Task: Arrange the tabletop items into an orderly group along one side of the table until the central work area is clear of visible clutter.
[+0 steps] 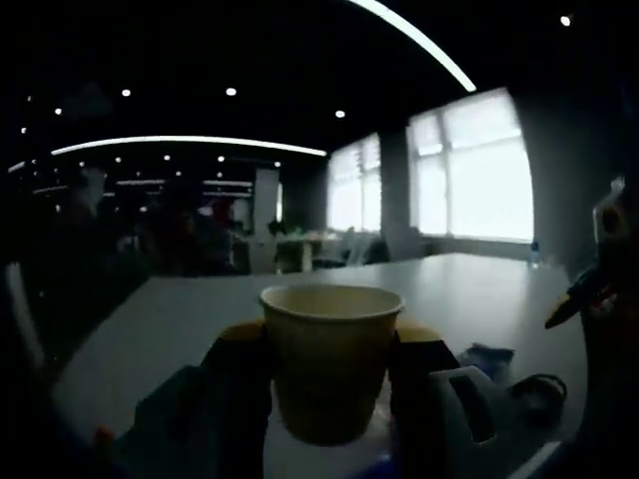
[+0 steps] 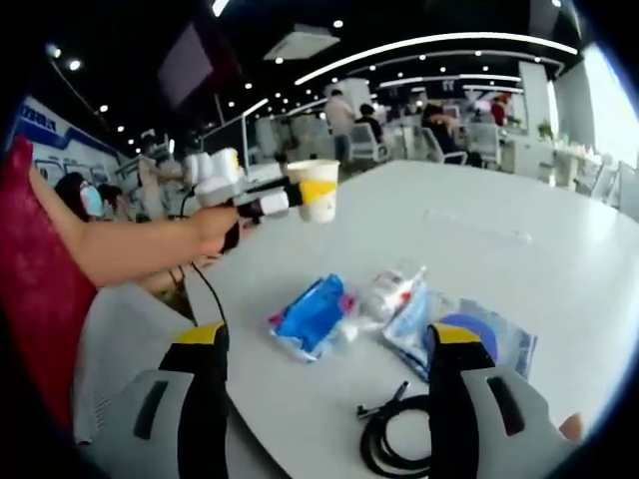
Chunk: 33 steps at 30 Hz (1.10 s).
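Cable [image 2: 394, 439] cut off at btm.

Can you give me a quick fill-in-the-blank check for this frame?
1. The left gripper is shut on a paper ____.
2. The right gripper has its jaws ____.
3. The packet nearest the right gripper's left jaw is ____ in colour.
4. The black cable lies on the ____.

Missing words: cup; open; blue; table
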### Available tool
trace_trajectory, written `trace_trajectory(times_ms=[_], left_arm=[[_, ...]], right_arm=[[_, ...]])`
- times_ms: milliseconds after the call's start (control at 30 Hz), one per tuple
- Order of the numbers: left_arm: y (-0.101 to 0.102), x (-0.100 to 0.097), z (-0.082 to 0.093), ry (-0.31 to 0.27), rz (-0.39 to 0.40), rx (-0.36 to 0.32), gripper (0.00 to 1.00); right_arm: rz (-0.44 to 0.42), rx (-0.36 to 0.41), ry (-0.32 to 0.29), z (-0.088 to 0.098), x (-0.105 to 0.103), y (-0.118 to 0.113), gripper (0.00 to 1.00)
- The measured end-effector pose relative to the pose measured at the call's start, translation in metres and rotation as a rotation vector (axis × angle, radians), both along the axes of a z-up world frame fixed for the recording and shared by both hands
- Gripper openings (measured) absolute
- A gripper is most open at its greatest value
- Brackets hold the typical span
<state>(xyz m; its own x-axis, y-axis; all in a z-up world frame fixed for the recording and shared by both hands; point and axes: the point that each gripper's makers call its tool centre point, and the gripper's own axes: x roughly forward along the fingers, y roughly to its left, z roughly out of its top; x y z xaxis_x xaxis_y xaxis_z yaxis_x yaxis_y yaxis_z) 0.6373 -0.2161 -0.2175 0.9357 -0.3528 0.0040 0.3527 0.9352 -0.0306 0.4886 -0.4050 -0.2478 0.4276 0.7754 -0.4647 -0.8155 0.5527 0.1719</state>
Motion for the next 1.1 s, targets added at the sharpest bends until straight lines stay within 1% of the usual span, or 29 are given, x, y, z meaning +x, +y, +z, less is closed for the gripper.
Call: trace_trajectory(times_ms=[67,133,233,400,467,533,633,800,867,1100], left_arm=[[0.004,0.005,-0.005,-0.002,0.017,0.006,0.43],[0.008,0.01,-0.011,0.015,0.038,-0.016,0.43],[0.015,0.016,-0.02,0.016,0.07,-0.032,0.43],[0.024,0.025,-0.036,0.02,0.113,-0.028,0.42],[0.028,0.028,-0.044,0.039,0.129,-0.016,0.42],[0.033,0.031,-0.048,0.043,0.145,-0.041,0.42],[0.035,0.035,-0.053,0.045,0.151,-0.04,0.42],[0.042,0.042,-0.067,0.06,0.174,-0.015,0.42],[0.047,0.045,-0.073,0.066,0.189,-0.03,0.42],[0.05,0.052,-0.091,0.089,0.209,-0.028,0.42]], right_arm=[[-0.001,-0.003,0.006,-0.002,0.0,-0.001,0.81],[-0.002,-0.007,0.013,-0.005,0.0,-0.001,0.81],[-0.009,-0.007,0.022,-0.008,0.002,-0.003,0.81],[-0.014,-0.008,0.034,-0.012,0.003,-0.003,0.8],[-0.014,-0.008,0.038,-0.013,0.004,-0.003,0.79],[-0.015,-0.009,0.042,-0.015,0.005,-0.003,0.79],[-0.019,-0.012,0.05,-0.017,0.006,-0.004,0.79],[-0.022,-0.015,0.06,-0.02,0.007,-0.006,0.78],[-0.025,-0.016,0.065,-0.021,0.007,-0.007,0.78],[-0.038,-0.024,0.076,-0.024,0.009,-0.012,0.78]])
